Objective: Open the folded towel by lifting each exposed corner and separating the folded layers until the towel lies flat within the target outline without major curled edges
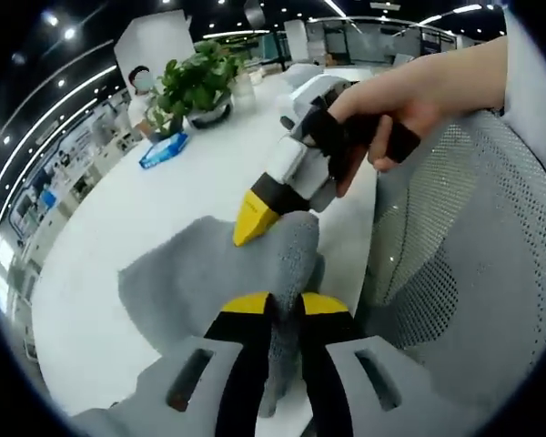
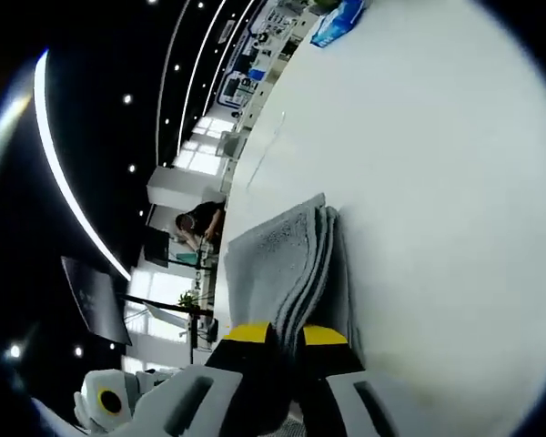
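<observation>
Grey terry towel [image 1: 209,273] lies bunched on the white desk [image 1: 118,200], part of it still folded in stacked layers; left claw [image 1: 285,305] is closed on an edge near the desk rim, likely to anchor it. Right claw [image 2: 287,335] pinches the layered fold edge, its yellow tip [image 1: 252,217] pressed into the cloth, seemingly to peel layers apart

One grey towel [image 1: 209,273], two grippers — left [image 1: 287,305], right [image 1: 255,218] — one plant [image 1: 196,82].
</observation>
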`<act>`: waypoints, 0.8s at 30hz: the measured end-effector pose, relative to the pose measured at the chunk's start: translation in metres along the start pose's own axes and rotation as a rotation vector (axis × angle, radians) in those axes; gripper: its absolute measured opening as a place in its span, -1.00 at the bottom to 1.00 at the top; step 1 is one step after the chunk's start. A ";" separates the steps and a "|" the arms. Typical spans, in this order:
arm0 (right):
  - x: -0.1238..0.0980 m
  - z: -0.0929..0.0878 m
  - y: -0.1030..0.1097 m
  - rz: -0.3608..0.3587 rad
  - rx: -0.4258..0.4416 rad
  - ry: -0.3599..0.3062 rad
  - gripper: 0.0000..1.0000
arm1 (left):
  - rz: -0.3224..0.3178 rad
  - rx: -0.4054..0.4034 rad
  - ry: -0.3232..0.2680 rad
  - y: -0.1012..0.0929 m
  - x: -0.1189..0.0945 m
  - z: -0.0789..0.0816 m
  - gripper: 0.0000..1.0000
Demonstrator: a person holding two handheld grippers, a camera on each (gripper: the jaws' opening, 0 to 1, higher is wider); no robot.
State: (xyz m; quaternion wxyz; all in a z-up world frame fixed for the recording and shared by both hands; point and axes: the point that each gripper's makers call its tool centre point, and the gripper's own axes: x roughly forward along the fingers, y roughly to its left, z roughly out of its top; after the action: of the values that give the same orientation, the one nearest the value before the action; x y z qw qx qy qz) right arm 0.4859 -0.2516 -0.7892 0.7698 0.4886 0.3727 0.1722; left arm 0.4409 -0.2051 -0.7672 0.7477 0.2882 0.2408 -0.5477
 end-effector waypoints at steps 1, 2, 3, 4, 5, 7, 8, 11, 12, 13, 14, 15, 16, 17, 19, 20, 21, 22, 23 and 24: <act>0.000 0.001 0.000 -0.010 -0.024 -0.002 -0.87 | -0.003 -0.043 -0.016 0.001 -0.003 0.001 -0.74; -0.001 0.002 0.003 -0.015 -0.078 -0.006 -0.88 | -0.002 -0.099 -0.032 0.004 -0.007 0.001 -0.67; -0.001 0.003 0.005 -0.021 -0.115 -0.008 -0.88 | 0.009 -0.141 -0.040 0.010 -0.010 0.001 -0.63; -0.002 0.004 0.005 -0.037 -0.159 -0.002 -0.89 | 0.023 -0.197 -0.054 0.018 -0.015 0.000 -0.59; -0.001 0.005 0.010 -0.039 -0.240 -0.003 -0.89 | 0.028 -0.232 -0.064 0.022 -0.017 0.001 -0.58; -0.001 0.005 0.018 -0.059 -0.391 0.012 -0.89 | 0.072 -0.311 -0.087 0.040 -0.023 0.000 -0.59; 0.000 0.007 0.020 -0.078 -0.466 0.011 -0.89 | 0.104 -0.365 -0.099 0.052 -0.026 -0.001 -0.59; 0.001 0.006 0.031 -0.117 -0.683 0.024 -0.90 | 0.163 -0.466 -0.124 0.075 -0.032 0.001 -0.59; 0.001 0.006 0.033 -0.129 -0.735 0.027 -0.90 | 0.172 -0.493 -0.135 0.081 -0.033 0.003 -0.61; 0.000 0.006 0.035 -0.150 -0.809 0.029 -0.90 | 0.178 -0.529 -0.153 0.087 -0.034 0.009 -0.62; 0.000 0.006 0.037 -0.161 -0.857 0.030 -0.90 | 0.176 -0.539 -0.165 0.089 -0.034 0.012 -0.63; 0.000 0.005 0.040 -0.167 -0.903 0.030 -0.90 | 0.169 -0.569 -0.185 0.094 -0.034 0.021 -0.63; 0.000 0.005 0.042 -0.176 -0.959 0.028 -0.90 | 0.161 -0.590 -0.194 0.096 -0.033 0.026 -0.63; 0.000 0.004 0.043 -0.185 -0.997 0.032 -0.90 | 0.145 -0.612 -0.212 0.099 -0.031 0.036 -0.62; -0.001 0.005 0.046 -0.203 -1.094 0.028 -0.90 | 0.115 -0.634 -0.219 0.101 -0.026 0.050 -0.60; -0.001 0.004 0.048 -0.215 -1.169 0.033 -0.90 | 0.101 -0.635 -0.217 0.101 -0.022 0.056 -0.60; -0.001 0.004 0.051 -0.215 -1.213 0.026 -0.90 | 0.075 -0.641 -0.209 0.098 -0.018 0.062 -0.60; -0.001 0.004 0.053 -0.221 -1.251 0.023 -0.90 | 0.053 -0.654 -0.193 0.095 -0.014 0.065 -0.60; -0.001 0.005 0.056 -0.231 -1.310 0.016 -0.90 | 0.026 -0.662 -0.164 0.091 -0.007 0.068 -0.59; -0.001 0.005 0.059 -0.229 -1.349 0.010 -0.90 | -0.002 -0.658 -0.124 0.086 0.000 0.069 -0.59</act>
State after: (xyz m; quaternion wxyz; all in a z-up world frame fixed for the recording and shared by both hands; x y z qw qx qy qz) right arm 0.4950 -0.2280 -0.7352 0.9176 -0.1413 0.2367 0.2865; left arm 0.5259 -0.2325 -0.7033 0.8132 -0.0027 0.3590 -0.4581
